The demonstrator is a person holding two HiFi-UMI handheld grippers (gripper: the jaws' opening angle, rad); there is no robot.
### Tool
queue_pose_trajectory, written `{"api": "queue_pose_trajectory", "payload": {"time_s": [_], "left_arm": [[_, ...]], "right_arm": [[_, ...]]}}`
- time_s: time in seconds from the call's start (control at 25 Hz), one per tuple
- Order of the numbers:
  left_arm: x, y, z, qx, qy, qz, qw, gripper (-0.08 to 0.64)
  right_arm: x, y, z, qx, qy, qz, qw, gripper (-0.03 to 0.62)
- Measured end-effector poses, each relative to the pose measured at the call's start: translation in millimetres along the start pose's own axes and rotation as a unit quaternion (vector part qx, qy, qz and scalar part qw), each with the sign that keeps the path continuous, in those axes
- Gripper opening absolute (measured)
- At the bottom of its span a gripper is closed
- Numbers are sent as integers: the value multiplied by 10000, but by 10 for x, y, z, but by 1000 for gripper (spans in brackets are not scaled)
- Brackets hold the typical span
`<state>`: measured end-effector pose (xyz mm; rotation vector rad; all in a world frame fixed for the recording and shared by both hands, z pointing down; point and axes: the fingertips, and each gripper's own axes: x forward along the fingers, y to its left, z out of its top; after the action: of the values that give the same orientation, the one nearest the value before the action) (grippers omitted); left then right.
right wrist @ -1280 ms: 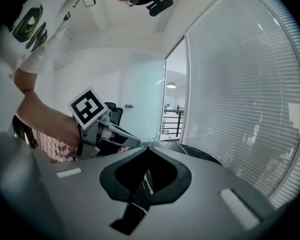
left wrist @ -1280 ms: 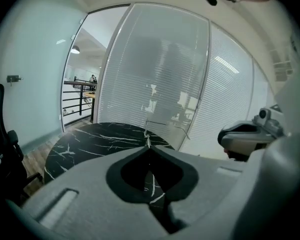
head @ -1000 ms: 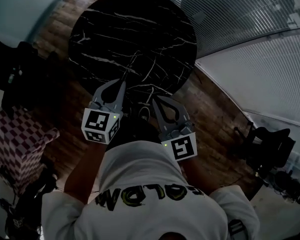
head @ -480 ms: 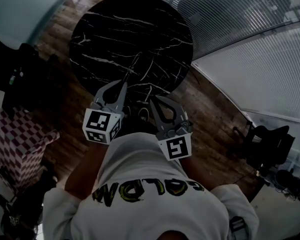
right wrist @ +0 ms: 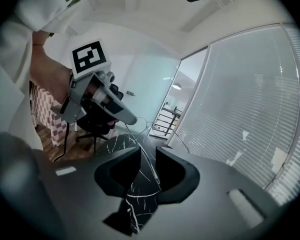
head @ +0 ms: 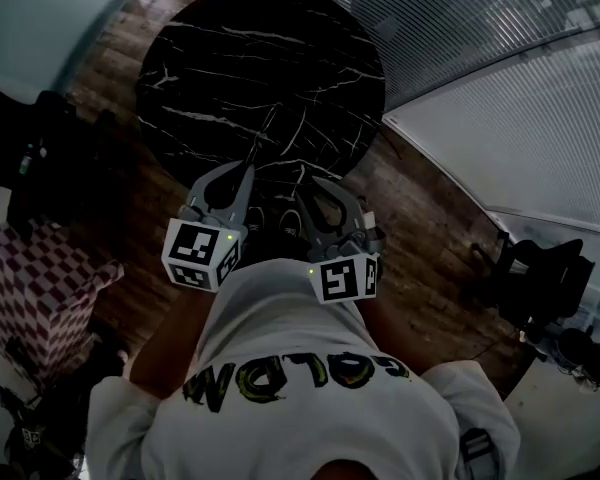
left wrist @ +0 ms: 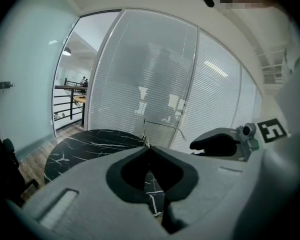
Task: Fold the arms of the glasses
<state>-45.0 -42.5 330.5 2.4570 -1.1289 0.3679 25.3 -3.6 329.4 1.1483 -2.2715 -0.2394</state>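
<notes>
Person in white shirt (head: 310, 408) at near edge, a gripper in each hand, both held side by side over the near rim of a round black marble table (head: 230, 58). Left gripper (head: 246, 168) has its jaws pressed together at the tips, pinching the thin wire glasses (left wrist: 160, 124); in the left gripper view the frame sticks out beyond the tips toward the far right, up in the air above the table. Right gripper (head: 305, 183) sits just right of the left one, jaws a narrow gap apart, not clamped. In the right gripper view a thin wire of the glasses (right wrist: 150, 166) runs through that gap, with the marble showing behind it. Same view shows the left gripper at left with the wire at its tip, near the right jaws. Cannot tell which part of the frame each gripper has, or how far the arms are folded; the wire is too thin. The glasses are barely visible in the head view. Wood floor (head: 420, 218) around the table. Checkered box (head: 30, 288) at near left, dark chair (head: 540, 278) at right. White blinds (head: 500, 118) run along the far right.
</notes>
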Motion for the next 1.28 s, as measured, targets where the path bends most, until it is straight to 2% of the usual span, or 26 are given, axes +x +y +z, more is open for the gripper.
{"api": "queue_pose_trajectory", "payload": {"time_s": [0.6, 0.8, 0.92, 1.08, 1.28], "left_arm": [[-94, -241, -179, 54, 404, -445, 9982, 2], [-137, -326, -260, 40, 650, -615, 9960, 3], [-164, -393, -300, 262, 793, -651, 9944, 3], [-148, -516, -346, 799, 877, -680, 9906, 3], [-160, -582, -375, 1123, 979, -611, 9869, 3]], "right_arm": [[116, -89, -74, -107, 161, -158, 9997, 104], [114, -61, -98, -254, 365, -199, 9988, 106], [128, -33, -129, -387, 587, -219, 9973, 106], [185, 8, -220, -561, 749, -237, 9953, 114], [200, 45, -260, -668, 851, -210, 9939, 135]]}}
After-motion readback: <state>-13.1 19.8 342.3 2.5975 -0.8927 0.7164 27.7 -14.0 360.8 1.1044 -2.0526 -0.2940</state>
